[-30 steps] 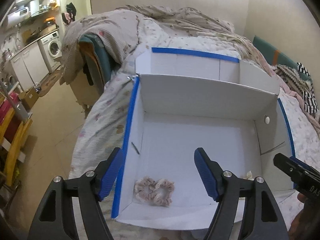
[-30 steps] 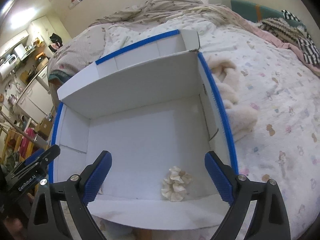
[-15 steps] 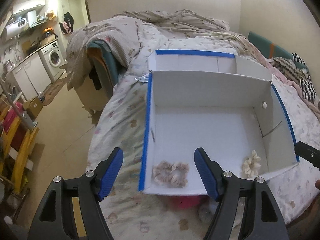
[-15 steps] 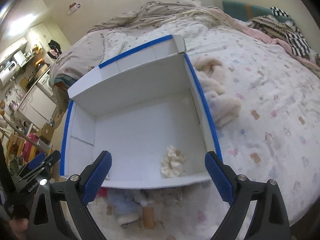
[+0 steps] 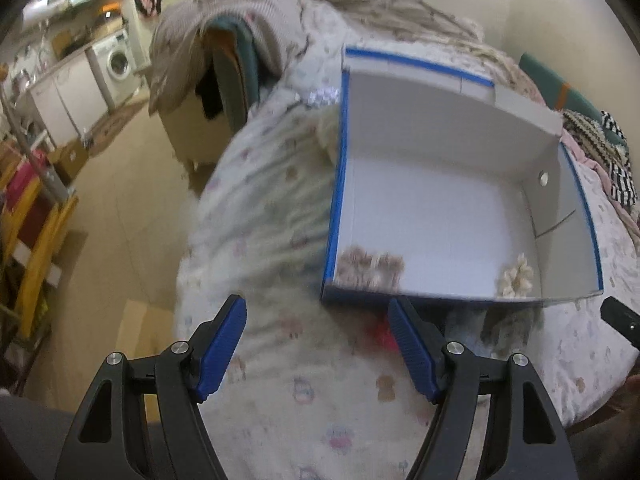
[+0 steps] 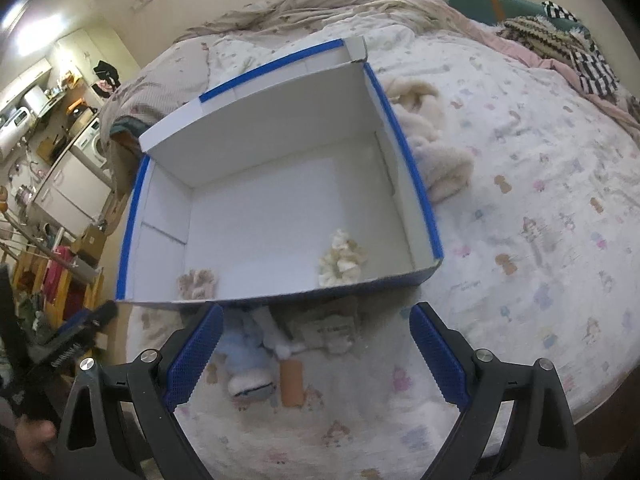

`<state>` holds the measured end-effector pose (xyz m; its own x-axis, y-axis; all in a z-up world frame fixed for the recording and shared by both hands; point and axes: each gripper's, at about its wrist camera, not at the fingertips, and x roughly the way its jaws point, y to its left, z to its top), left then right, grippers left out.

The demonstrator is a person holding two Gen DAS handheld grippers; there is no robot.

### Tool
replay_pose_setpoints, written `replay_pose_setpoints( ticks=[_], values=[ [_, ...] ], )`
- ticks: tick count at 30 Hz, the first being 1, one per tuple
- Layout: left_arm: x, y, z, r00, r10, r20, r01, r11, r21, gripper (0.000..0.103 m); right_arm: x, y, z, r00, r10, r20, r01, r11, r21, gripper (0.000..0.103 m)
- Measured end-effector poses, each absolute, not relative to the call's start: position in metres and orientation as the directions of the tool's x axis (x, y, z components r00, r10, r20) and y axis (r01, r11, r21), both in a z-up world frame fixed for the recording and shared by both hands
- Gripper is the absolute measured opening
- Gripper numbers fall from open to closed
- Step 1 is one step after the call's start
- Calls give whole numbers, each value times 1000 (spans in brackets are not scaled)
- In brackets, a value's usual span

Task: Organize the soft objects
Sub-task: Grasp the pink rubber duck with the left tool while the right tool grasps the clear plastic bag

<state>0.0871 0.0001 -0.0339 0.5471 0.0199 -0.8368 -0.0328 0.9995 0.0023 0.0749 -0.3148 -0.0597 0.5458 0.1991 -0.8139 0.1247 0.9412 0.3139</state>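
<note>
1. White box (image 6: 280,208) with blue-taped rim sits on a patterned bed sheet (image 6: 540,240).
2. Inside, along the near wall: pinkish scrunchie (image 6: 198,283) at the left corner, cream scrunchie (image 6: 343,262) toward the right.
3. Right gripper (image 6: 316,344): jaws spread wide, nothing between the pads. Box lies at 12 o'clock from it; cream scrunchie about 12, pinkish one about 11.
4. Just outside the near wall, between the right gripper's fingers: light-blue sock (image 6: 246,364), grey cloth (image 6: 326,326), small orange tube (image 6: 291,384).
5. Left gripper (image 5: 318,344): released, empty. Box at 1 o'clock; pinkish scrunchie (image 5: 370,268) near its right finger.
6. Cream fleece (image 6: 432,140) touches the box's right side.
</note>
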Motion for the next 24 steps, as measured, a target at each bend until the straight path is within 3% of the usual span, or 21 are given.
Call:
replay_pose_setpoints(
  ticks=[11, 24],
  values=[
    [87, 10, -71, 425, 68, -903, -98, 995, 29, 71, 77, -310, -90, 451, 221, -865, 146, 937, 317, 100],
    [109, -18, -111, 301, -62, -952, -54, 995, -82, 71, 93, -326, -132, 351, 268, -897, 243, 899, 364, 100]
  ],
)
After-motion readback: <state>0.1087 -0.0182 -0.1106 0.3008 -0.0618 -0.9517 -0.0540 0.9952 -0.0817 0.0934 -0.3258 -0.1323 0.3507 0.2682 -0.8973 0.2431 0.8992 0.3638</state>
